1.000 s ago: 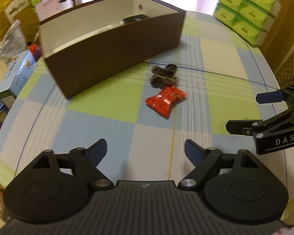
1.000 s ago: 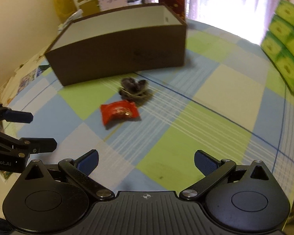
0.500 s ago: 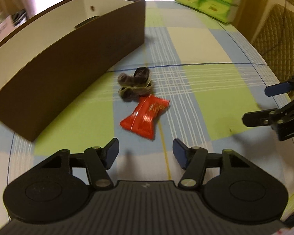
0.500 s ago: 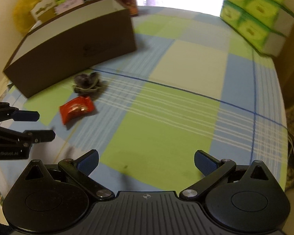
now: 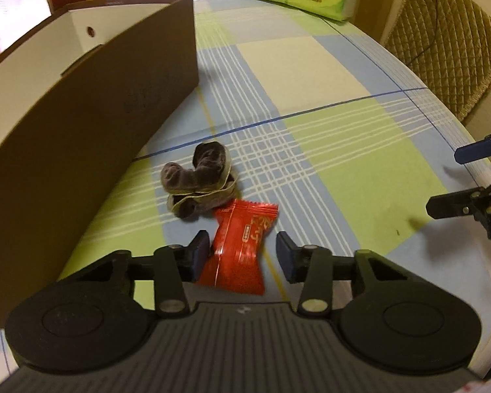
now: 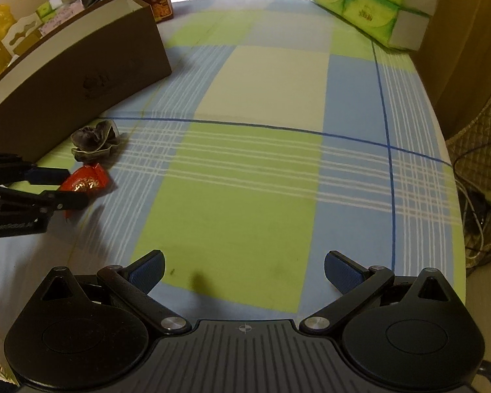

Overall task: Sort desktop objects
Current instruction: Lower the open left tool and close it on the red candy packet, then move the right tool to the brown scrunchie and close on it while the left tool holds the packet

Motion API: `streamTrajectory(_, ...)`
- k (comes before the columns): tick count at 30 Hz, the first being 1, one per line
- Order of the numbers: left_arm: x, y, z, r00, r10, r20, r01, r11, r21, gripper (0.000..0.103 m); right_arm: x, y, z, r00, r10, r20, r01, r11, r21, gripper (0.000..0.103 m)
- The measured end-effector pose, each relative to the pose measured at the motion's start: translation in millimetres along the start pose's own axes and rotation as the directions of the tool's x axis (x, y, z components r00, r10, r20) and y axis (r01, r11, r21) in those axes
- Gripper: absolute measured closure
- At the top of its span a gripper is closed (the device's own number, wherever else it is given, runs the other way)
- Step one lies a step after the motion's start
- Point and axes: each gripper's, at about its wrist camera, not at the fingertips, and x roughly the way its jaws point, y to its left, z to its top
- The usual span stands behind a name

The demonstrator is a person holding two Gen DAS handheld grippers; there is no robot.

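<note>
L tongs (image 5: 242,255) agape astride red candy packet (image 5: 242,245); light, crinkly, slippery — pinch mid-body. R tongs (image 6: 244,271) agape, empty.

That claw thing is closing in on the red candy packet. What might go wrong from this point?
The left hand-held gripper is open, straddling the red candy packet. Two risks:

1. The dark hair scrunchie appears to touch the packet's far end, so it may get dragged or snagged along.

2. The packet lies flat on the checked tablecloth; the glossy wrapper might slip from the fingers, or they could pinch the cloth.
</note>
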Motion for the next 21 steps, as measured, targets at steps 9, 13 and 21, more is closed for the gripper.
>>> streamTrajectory(9, -11.3, 6.1, -20.0, 1.000, -0.020, -0.001, 0.020, 1.000, 0.007, 0.076, 7.9, 13.2, 8.0, 1.000, 0.010, -0.002, -0.010, 1.000, -0.008, 0.002)
streamTrajectory(13, -24.7, 19.7, -37.4, 1.000, -0.008, -0.014, 0.007, 0.999, -0.040, 0.076, 15.7, 28.9, 15.3, 0.999, 0.039, -0.003, -0.039, 0.999, -0.038, 0.002)
streamTrajectory(21, -44.6, 62.4, -64.7, 0.995, 0.095, -0.033, -0.099, 0.981, -0.166, 0.077, 36.7, 74.4, 34.3, 0.992, 0.122, -0.007, -0.122, 0.983, -0.141, 0.002)
